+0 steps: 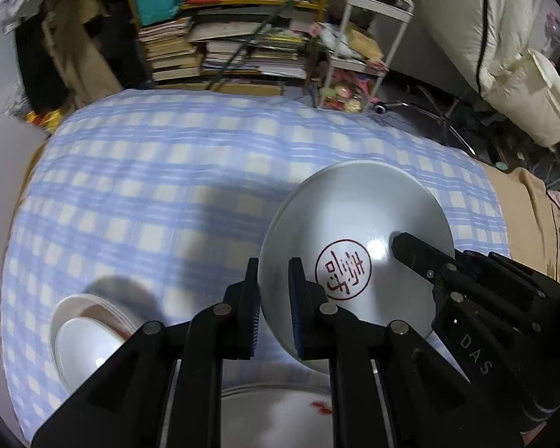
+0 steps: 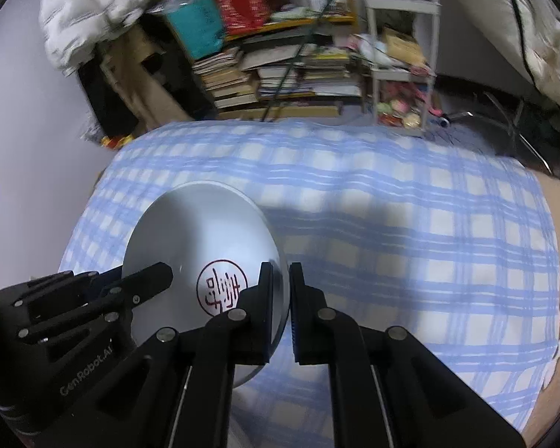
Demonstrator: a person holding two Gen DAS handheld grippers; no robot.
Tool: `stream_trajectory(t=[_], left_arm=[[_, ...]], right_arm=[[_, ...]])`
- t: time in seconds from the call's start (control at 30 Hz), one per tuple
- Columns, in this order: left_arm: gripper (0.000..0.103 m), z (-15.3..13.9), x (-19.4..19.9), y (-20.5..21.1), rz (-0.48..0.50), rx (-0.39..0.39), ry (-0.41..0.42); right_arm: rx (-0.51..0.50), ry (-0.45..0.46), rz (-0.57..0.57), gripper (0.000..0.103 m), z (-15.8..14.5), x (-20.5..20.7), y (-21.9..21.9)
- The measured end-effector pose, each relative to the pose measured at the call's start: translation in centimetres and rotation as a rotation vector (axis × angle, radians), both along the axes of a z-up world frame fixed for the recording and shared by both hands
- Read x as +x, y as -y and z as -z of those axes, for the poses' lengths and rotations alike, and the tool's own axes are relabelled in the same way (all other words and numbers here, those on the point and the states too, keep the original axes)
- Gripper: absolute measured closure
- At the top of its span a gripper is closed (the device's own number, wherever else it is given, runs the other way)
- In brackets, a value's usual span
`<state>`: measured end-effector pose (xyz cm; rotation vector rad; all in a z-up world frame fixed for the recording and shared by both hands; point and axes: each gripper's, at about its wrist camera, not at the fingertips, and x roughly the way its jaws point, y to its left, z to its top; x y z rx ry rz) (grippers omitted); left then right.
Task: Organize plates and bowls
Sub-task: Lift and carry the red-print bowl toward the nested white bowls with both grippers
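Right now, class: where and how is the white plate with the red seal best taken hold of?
Grip the plate with the red seal by its thin rim, coming in edge-on from the side. The plate is shallow and wide, so only the rim fits between fingers. Both tongs show this: the left tongs pinch the left edge, and the right tongs pinch the opposite edge.

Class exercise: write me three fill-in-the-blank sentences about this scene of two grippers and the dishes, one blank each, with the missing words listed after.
1. Both grippers grip the rim of one white ____ that bears a red seal.
2. The left gripper and the right gripper hold it from ____ sides.
3. The cloth under the dishes is checked in white and ____.
4. At lower left in the left wrist view, a stack of bowls rests on the ____.

Missing words: plate; opposite; blue; cloth
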<state>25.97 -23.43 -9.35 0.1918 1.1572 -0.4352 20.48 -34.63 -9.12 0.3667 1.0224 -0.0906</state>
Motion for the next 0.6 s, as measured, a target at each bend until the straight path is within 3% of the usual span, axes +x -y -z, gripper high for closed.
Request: stream_trajectory(t=[0.5, 0.6], left_arm=[[0.09, -3.8, -2.5, -12.1, -0.118, 0.06, 0.081], [0.09, -4.2, -3.3, -14.2, -0.136, 0.036, 0.084]], right_arm=[[0.035, 0.075, -0.161, 0.093, -2.4, 1.1, -11.3], [0.043, 0.083, -0.211, 0.093, -2.6, 1.0, -13.1]])
